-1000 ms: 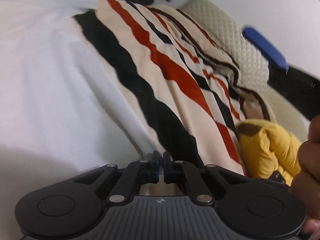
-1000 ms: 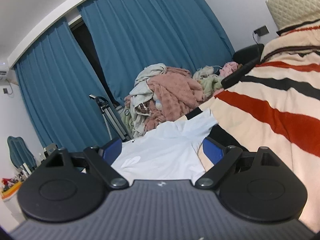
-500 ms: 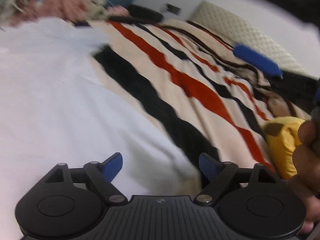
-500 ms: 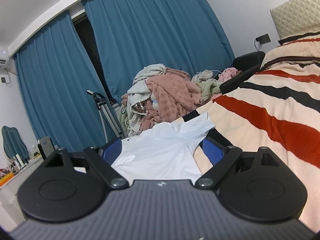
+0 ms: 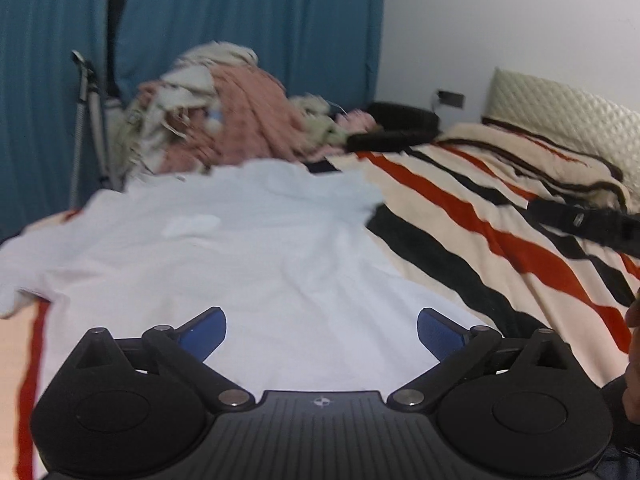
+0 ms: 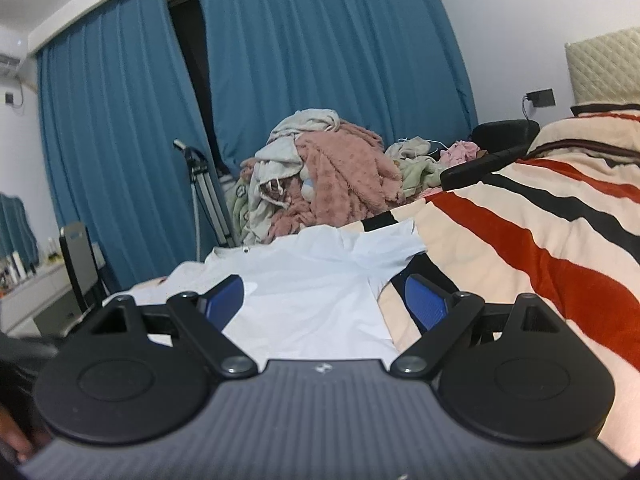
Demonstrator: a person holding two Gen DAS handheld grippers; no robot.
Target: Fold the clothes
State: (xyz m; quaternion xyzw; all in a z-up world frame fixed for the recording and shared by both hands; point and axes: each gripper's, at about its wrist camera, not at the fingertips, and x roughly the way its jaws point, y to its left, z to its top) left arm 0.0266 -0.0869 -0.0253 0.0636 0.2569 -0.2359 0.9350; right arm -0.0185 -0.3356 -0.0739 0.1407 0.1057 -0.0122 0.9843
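A white short-sleeved shirt lies spread flat on the striped blanket of the bed. My left gripper hovers above the shirt's near part, its jaws still opening wide, with nothing between the blue pads. My right gripper stands open at the shirt's near right edge, its right fingertip over the blanket beside the hem, gripping nothing.
A heap of pink, grey and green clothes lies piled beyond the shirt before blue curtains. A black chair back stands by the bed. A quilted headboard is at right. A tripod stands left.
My left gripper has let go of the shirt's hem, opened wide, and risen and tilted up, so the clothes heap and curtains came into its view. The right gripper shifted only slightly.
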